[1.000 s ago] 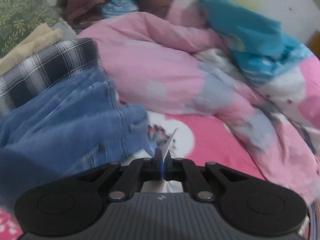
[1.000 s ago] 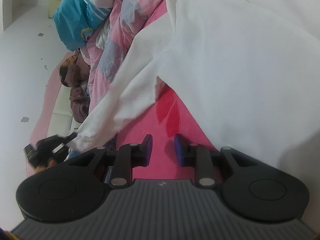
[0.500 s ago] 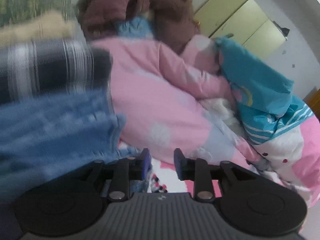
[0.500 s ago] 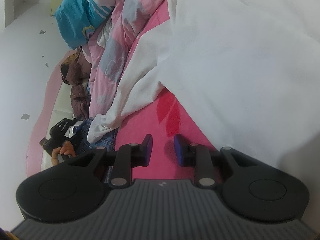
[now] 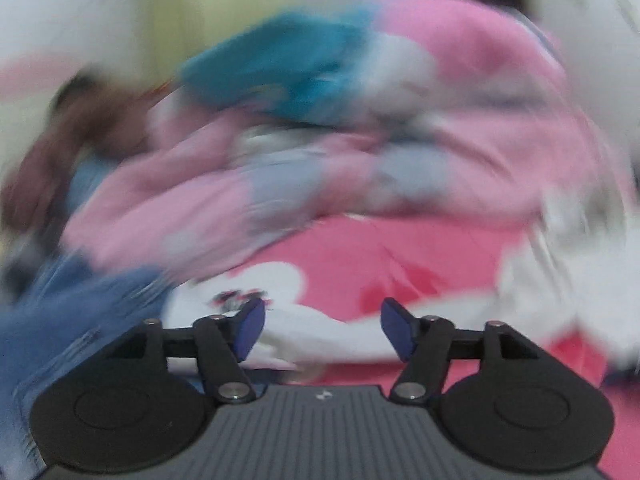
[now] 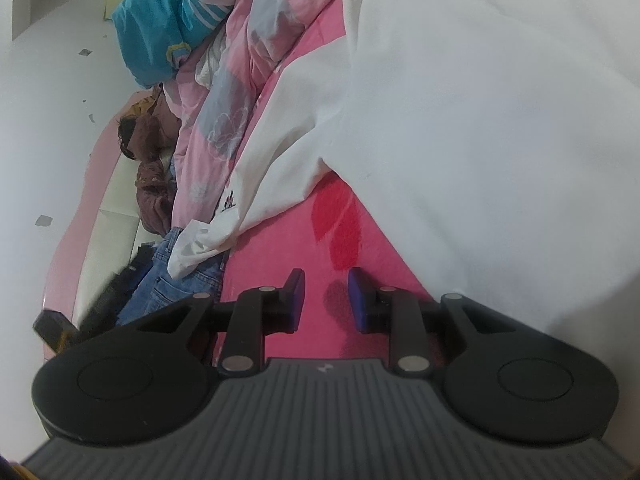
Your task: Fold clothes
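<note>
From left to right, we see soft blue jeans (image 6: 176,276) by the bed's edge, a limp white shirt (image 6: 480,128) spread on the pink bedsheet (image 6: 280,264), its sleeve trailing leftward, and both our left gripper (image 5: 322,326) and right gripper (image 6: 326,300) open, empty, so we judge a sleeve fold comes next.

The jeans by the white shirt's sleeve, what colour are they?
Blue denim jeans, clearest in the right wrist view.
</note>
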Tool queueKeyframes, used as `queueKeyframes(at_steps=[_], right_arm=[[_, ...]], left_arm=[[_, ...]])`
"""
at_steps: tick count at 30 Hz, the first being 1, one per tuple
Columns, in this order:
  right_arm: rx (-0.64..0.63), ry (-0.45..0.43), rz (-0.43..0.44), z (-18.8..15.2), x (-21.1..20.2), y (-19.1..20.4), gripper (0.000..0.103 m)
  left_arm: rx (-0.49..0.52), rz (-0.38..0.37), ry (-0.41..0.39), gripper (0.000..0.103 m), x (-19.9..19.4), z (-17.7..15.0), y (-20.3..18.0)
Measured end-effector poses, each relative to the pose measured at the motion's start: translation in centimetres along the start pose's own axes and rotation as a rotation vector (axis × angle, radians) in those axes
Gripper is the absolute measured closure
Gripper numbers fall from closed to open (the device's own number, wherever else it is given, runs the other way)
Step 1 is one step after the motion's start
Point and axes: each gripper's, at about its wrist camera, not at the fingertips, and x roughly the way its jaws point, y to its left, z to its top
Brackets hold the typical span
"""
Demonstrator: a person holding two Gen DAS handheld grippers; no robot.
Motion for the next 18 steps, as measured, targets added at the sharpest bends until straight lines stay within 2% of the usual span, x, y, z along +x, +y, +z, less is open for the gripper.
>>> queueKeyframes(at_steps=[3,4,15,18], right_arm=[[-0.003,-0.001,-0.001,0.0,0.0,0.0,0.08],[-0.005,-0.001,0.0,-0.1,0.0,0.0,0.081],[-0.018,0.005,0.022,0.0,0.0,-0.2,0.081],[-0.021,0.006,0.026,0.0,0.0,-0.3,0.081]], left_arm=[[0.18,-0.045,0.019,0.034,1.8,-0.5,-5.3],[0.2,-0.055,0.028,0.034,2.6,-0.5,-6.2],[0.098,-0.08,0.149,0.035,11.6,0.9,-9.4],[0.141,-0.011,0.153,0.035,13.2,1.0,-9.6]])
